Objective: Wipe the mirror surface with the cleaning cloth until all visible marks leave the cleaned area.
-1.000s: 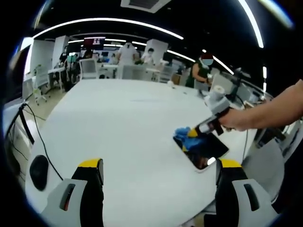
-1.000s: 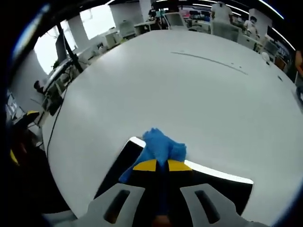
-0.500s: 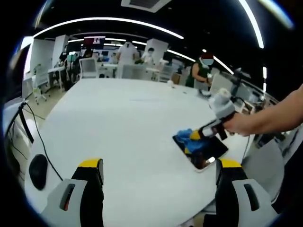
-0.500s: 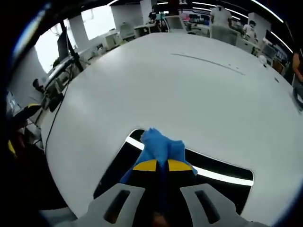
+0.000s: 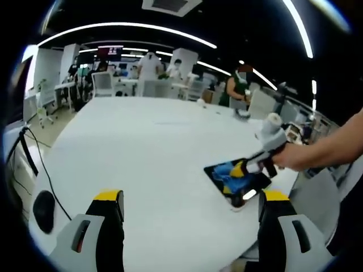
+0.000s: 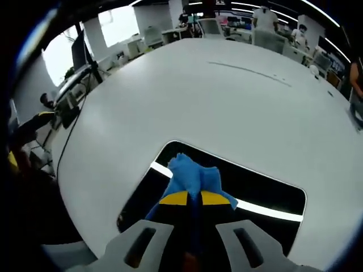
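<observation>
A dark rectangular mirror [image 6: 249, 184] with rounded corners lies flat on the white table [image 6: 227, 102]; it reflects a bright ceiling strip. My right gripper [image 6: 194, 198] is shut on a blue cleaning cloth [image 6: 193, 173], pressing it on the mirror's near-left part. In the left gripper view the mirror [image 5: 255, 184] sits at the table's right edge, with the blue cloth [image 5: 229, 171] and the right gripper [image 5: 241, 169] on it, held by a person's hand. My left gripper [image 5: 187, 201] hovers open over the table, nothing between its yellow-tipped fingers [image 5: 108, 198].
A black cable [image 5: 48, 170] runs along the table's left side to a dark round object [image 5: 44, 207]. Office chairs, desks and several people stand beyond the far edge. A small white object [image 5: 199, 102] rests near the far edge.
The right gripper has drawn the cloth back from the mirror's far edge toward its near part, so more dark glass shows beyond the cloth. The left gripper stays still.
</observation>
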The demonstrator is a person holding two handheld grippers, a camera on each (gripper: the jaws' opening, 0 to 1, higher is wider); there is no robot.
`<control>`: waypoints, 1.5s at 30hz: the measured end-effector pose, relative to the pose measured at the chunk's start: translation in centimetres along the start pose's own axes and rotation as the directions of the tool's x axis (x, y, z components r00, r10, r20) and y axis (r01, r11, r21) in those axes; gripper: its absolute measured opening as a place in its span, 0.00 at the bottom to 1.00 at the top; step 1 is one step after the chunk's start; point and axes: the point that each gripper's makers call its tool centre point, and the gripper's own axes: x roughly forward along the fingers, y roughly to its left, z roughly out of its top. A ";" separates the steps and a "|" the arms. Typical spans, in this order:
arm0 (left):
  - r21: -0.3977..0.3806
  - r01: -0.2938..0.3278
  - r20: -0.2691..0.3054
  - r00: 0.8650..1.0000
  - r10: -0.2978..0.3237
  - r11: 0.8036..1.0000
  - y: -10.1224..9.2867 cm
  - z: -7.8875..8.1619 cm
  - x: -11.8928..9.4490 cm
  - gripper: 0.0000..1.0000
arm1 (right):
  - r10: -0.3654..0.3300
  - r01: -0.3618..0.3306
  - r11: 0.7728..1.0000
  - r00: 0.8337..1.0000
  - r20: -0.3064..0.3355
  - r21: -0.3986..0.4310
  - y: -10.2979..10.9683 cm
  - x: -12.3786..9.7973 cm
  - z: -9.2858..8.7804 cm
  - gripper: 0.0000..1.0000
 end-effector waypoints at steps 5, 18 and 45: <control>0.000 -0.015 -0.008 1.000 0.015 1.000 -0.3 -0.4 -0.5 0.99 | 0.004 -0.004 1.000 1.000 -0.004 0.002 0.3 -0.3 -0.4 0.00; -0.002 -0.020 -0.018 1.000 0.020 1.000 -0.5 -1.1 0.9 0.99 | 0.025 -0.025 1.000 1.000 0.003 0.009 0.9 -0.9 -1.3 0.00; 0.004 -0.031 0.022 0.999 0.031 1.000 -3.6 -0.9 0.9 0.99 | 0.054 -0.052 0.997 0.998 0.040 -0.049 2.7 -2.3 -3.6 0.00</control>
